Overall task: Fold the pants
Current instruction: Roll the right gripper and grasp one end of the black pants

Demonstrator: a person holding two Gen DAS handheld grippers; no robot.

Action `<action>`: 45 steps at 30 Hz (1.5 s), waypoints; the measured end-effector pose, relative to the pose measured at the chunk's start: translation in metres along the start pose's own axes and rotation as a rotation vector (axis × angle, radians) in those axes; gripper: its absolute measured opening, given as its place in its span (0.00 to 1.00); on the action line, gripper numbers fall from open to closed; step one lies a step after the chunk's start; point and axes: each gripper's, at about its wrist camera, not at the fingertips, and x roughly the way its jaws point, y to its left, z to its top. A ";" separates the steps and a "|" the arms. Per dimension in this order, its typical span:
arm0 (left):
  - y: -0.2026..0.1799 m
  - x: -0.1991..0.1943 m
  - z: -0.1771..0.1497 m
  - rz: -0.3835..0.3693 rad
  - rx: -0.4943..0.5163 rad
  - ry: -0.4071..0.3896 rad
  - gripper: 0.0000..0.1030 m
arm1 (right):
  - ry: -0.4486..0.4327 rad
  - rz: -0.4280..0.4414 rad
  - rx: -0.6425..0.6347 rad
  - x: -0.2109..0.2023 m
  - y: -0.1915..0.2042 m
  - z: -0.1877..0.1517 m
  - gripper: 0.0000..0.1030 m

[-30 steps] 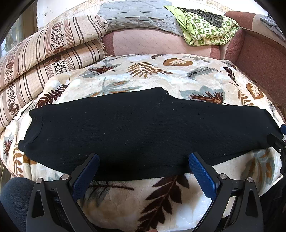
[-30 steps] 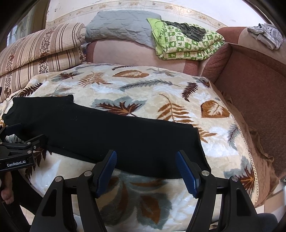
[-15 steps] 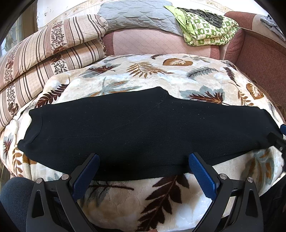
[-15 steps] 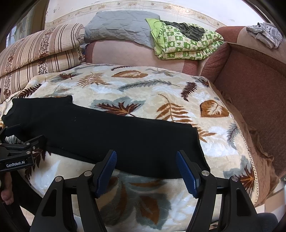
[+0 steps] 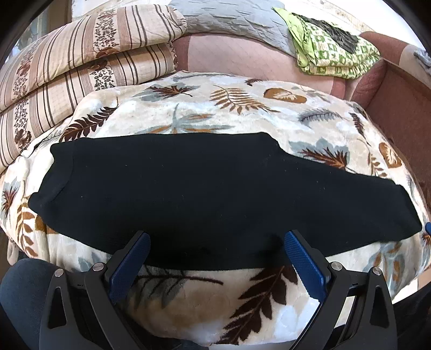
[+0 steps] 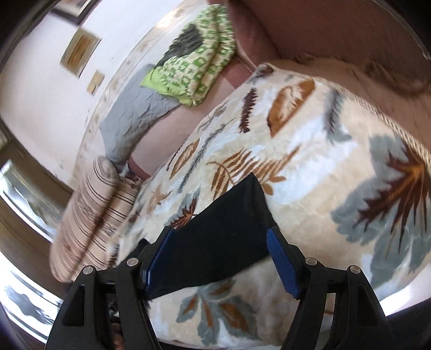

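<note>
Black pants (image 5: 215,193) lie flat and lengthwise across a leaf-patterned blanket (image 5: 215,296), waist end at the left and leg end at the right. My left gripper (image 5: 216,239) is open, its blue pads (image 5: 129,266) hovering over the pants' near edge at the middle. In the blurred, tilted right wrist view, the leg end of the pants (image 6: 229,228) lies between the fingers of my right gripper (image 6: 220,233). That gripper is open, and its pads (image 6: 282,263) stand clear of the cloth on both sides.
Striped folded quilts (image 5: 80,62) are stacked at the back left. A grey quilt (image 5: 234,21) and a green patterned blanket (image 5: 331,51) rest on the pink sofa back. A brown sofa arm (image 5: 398,107) bounds the right side. A person's dark knee (image 5: 18,290) is at the lower left.
My right gripper has swung sideways and rolled sharply, so its view is now tilted, with the pants' leg end between its fingers. The left gripper has barely shifted. The pants lie as before.
</note>
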 end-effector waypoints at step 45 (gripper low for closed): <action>0.212 -0.063 0.072 -0.002 -0.332 0.065 0.90 | 0.203 0.047 -0.149 0.047 0.027 0.053 0.04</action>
